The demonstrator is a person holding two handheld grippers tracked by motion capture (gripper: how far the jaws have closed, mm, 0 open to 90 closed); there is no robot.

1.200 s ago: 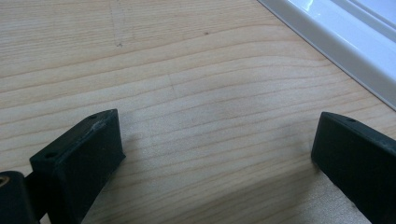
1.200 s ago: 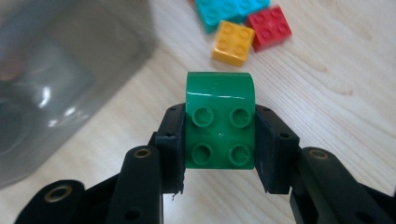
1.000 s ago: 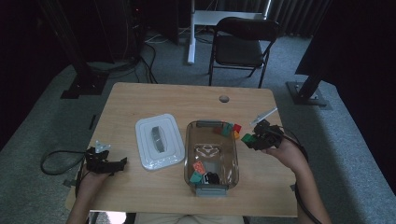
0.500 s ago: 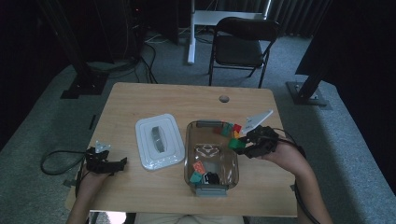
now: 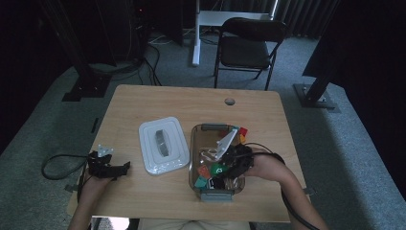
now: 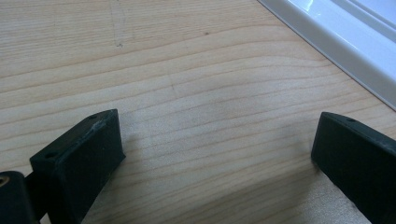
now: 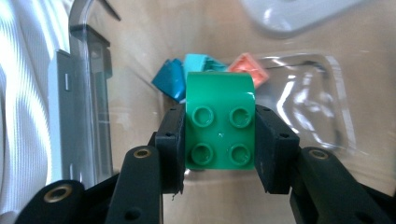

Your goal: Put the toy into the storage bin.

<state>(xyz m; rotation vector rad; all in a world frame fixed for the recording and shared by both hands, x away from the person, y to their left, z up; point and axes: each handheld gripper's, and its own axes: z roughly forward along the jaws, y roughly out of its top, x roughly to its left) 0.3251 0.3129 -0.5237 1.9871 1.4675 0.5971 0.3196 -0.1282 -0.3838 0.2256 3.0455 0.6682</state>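
Observation:
My right gripper (image 7: 219,140) is shut on a green four-stud brick (image 7: 220,127), held over the inside of a clear plastic box (image 7: 322,74). In the high view that gripper (image 5: 221,168) hovers above the box (image 5: 197,143) with the green brick (image 5: 218,169) at its tip. Blue, teal and orange bricks (image 7: 187,72) lie on the box floor beyond it. My left gripper (image 5: 114,168) rests on the table near its left edge, open, with bare wood between its fingers (image 6: 81,158).
The box's white lid (image 5: 163,143) lies flat on the wooden table (image 5: 191,103) left of the box; its rim (image 6: 336,42) shows in the left gripper view. Red and green bricks (image 5: 242,133) sit by the box's far right corner. A chair (image 5: 246,45) stands beyond the table.
My right gripper has carried the green brick leftward, from beside the box's right side to above its inside. The left gripper has stayed put.

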